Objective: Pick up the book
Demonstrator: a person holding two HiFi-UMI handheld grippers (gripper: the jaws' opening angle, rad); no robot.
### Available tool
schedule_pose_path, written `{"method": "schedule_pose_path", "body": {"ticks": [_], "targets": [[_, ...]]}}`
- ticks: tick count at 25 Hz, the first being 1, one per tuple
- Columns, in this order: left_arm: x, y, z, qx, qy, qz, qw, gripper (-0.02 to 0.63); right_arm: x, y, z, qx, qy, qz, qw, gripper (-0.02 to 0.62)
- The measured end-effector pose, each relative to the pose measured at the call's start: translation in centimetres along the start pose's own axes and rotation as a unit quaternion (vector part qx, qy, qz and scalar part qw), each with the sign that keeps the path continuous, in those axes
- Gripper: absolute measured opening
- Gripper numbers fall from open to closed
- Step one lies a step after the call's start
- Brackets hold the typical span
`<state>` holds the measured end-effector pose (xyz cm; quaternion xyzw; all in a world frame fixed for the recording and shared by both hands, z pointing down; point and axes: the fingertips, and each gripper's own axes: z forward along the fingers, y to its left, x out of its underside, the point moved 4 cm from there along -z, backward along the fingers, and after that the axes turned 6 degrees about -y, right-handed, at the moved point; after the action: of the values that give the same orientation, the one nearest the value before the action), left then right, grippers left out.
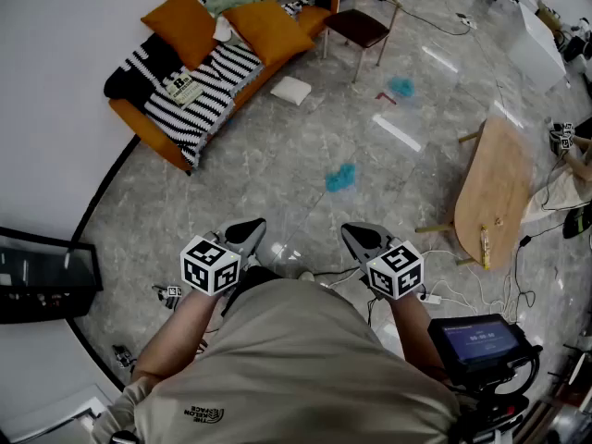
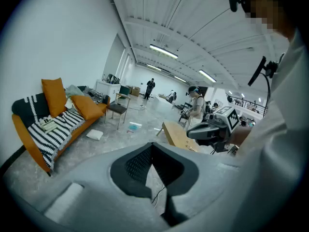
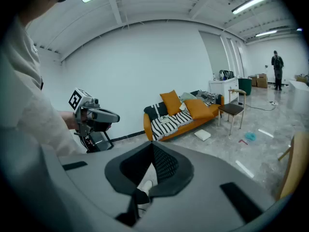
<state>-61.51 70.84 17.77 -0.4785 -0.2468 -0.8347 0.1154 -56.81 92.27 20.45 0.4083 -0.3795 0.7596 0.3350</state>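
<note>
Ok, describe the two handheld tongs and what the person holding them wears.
The left tongs and right tongs are matching pale grey shells tapering to dark ribbed pads. Each carries a white cube printed with black square markers. The person wears a beige short-sleeved T-shirt with small dark print at the collar.

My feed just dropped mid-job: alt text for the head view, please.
The left gripper and right gripper, both shut and empty, hover near the person above a grey floor. The book lies far ahead on the striped blanket of the orange sofa, upper left; a wooden table stands at right.
</note>
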Motion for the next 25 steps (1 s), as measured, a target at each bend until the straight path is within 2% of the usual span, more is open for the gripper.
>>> {"method": "schedule_pose_path", "body": {"ticks": [4, 8, 13, 15, 19, 20, 22, 25], "targets": [[-0.1, 1.4, -0.3, -0.007, -0.001, 0.000, 1.0000, 0.008, -1.2, 0.0, 0.8, -0.002, -0.009, -0.007, 1.000, 0.012], [-1.5, 5.4, 0.7, -0.028, -0.005, -0.017, 0.9995, 0.008, -2.4, -2.3, 4.6, -0.015, 0.004, -0.004, 1.000, 0.012], [-1.5, 8.1, 0.4, -0.044, -0.010, -0.043, 0.9981, 0.008, -3.3, -2.5, 7.3, -0.028, 0.016, -0.006, 0.999, 0.012], [-2.3, 10.7, 1.1, -0.051, -0.014, -0.043, 0.9976, 0.008, -3.8, -3.3, 9.9, -0.030, 0.027, -0.019, 0.999, 0.012], [-4.3, 17.4, 4.3, -0.057, -0.018, -0.045, 0.9972, 0.009, -4.8, -6.7, 15.8, -0.030, 0.079, -0.069, 0.994, 0.019], [-4.8, 19.3, 5.4, -0.054, -0.019, -0.052, 0.9970, 0.010, -5.6, -7.6, 17.4, -0.029, 0.085, -0.071, 0.993, 0.031], [-6.1, 23.3, 7.5, -0.050, -0.021, -0.066, 0.9963, 0.037, -7.8, -9.6, 20.8, -0.026, 0.092, -0.073, 0.993, 0.104], [-9.5, 29.7, 9.7, -0.061, -0.039, -0.082, 0.9941, 0.058, -11.9, -12.3, 27.0, -0.042, 0.100, -0.068, 0.992, 0.106]]}}
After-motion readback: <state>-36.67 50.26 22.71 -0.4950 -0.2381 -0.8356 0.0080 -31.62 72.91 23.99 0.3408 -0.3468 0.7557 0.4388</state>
